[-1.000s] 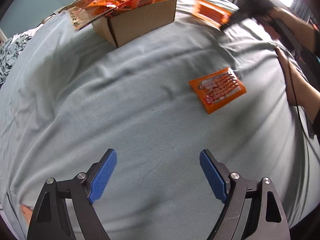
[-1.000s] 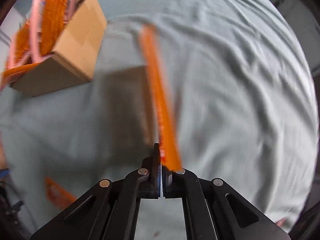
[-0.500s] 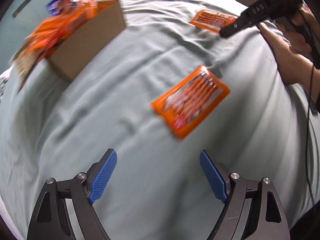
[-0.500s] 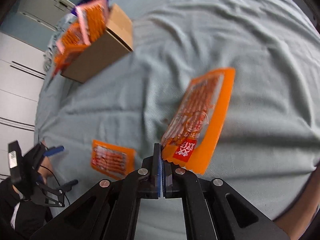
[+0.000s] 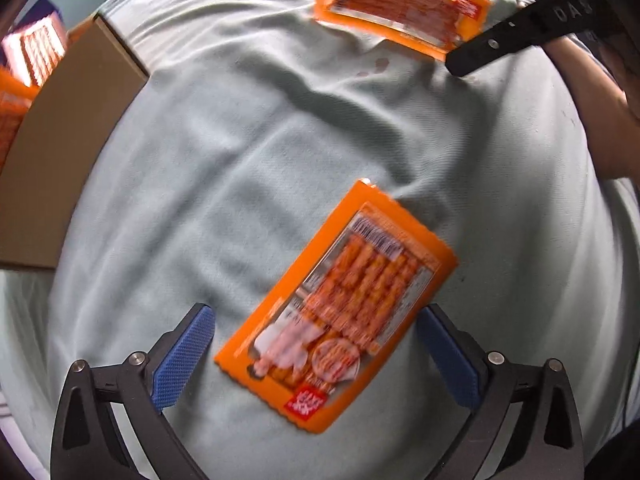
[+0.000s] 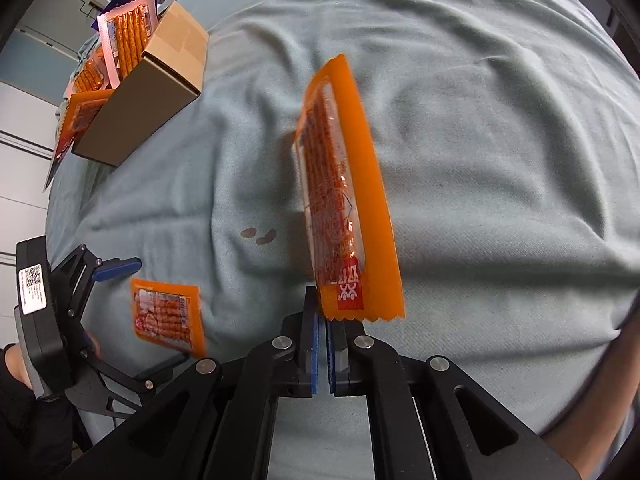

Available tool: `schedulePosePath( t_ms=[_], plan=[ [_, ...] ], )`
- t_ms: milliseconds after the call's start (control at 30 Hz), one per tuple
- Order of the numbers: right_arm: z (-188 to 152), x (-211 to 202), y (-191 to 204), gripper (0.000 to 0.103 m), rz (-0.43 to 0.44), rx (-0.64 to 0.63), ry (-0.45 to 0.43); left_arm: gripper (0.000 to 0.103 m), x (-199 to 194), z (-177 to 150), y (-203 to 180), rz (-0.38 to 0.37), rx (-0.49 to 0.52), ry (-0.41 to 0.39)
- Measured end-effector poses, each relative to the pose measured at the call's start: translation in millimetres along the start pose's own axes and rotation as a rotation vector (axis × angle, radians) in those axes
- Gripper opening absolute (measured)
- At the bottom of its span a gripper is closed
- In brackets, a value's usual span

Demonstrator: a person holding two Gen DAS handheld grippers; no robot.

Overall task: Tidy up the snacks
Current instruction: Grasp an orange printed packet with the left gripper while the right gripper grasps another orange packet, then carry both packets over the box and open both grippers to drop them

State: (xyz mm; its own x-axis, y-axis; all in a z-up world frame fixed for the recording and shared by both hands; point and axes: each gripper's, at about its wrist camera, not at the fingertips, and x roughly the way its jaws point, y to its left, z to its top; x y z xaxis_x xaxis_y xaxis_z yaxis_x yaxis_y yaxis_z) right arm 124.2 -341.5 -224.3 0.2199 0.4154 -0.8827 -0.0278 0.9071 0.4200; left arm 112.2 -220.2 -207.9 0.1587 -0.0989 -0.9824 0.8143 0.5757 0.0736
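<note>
An orange snack packet (image 5: 340,304) lies flat on the pale green sheet (image 5: 248,152). My left gripper (image 5: 316,356) is open, its blue pads on either side of the packet's near end. The same packet (image 6: 168,316) shows in the right wrist view beside the left gripper (image 6: 100,300). My right gripper (image 6: 322,320) is shut on the bottom edge of a second orange packet (image 6: 344,196), held on edge above the sheet; it also shows in the left wrist view (image 5: 400,4). A cardboard box (image 6: 148,92) holding several snack packets (image 6: 128,36) stands at the far left.
The box (image 5: 56,148) fills the left edge of the left wrist view. Two small brown stains (image 6: 260,236) mark the sheet. White cabinet fronts (image 6: 20,120) stand beyond the bed on the left. My right forearm (image 5: 592,92) reaches in at upper right.
My left gripper has moved forward and down until its open pads flank the lying packet. My right gripper has swung its held packet round, now edge-on above the sheet.
</note>
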Motion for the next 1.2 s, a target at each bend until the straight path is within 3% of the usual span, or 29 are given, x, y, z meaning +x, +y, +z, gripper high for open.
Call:
schedulePosePath(
  t_ms=[67, 233, 300, 467, 667, 833, 1000, 1200],
  plan=[
    [-2, -3, 1, 0.002, -0.004, -0.01, -0.018, 0.097, 0, 2, -5, 0.001, 0.017, -0.006],
    [-7, -23, -1, 0.002, 0.059, -0.024, -0.102, 0.05, -13, 5, -23, -0.064, 0.09, -0.031],
    [-8, -27, -4, 0.002, 0.077, -0.003, -0.111, 0.046, -15, 6, -29, -0.066, 0.103, -0.03],
    [-11, -37, -16, 0.001, 0.101, 0.035, -0.127, 0.042, -23, 1, -19, -0.124, 0.068, -0.028],
    [-12, -59, -13, 0.0, 0.112, 0.023, -0.209, 0.039, -51, -9, 19, -0.254, -0.083, -0.075],
    [-17, -76, -14, 0.0, 0.13, 0.027, -0.261, 0.039, -81, -16, 51, -0.308, -0.195, -0.148],
    [-21, -94, -23, 0.0, 0.183, 0.055, -0.331, 0.04, -121, -16, 91, -0.281, -0.272, -0.245],
    [-28, -121, -21, 0.0, 0.244, 0.071, -0.4, 0.04, -185, -5, 177, -0.209, -0.484, -0.424]
  ],
)
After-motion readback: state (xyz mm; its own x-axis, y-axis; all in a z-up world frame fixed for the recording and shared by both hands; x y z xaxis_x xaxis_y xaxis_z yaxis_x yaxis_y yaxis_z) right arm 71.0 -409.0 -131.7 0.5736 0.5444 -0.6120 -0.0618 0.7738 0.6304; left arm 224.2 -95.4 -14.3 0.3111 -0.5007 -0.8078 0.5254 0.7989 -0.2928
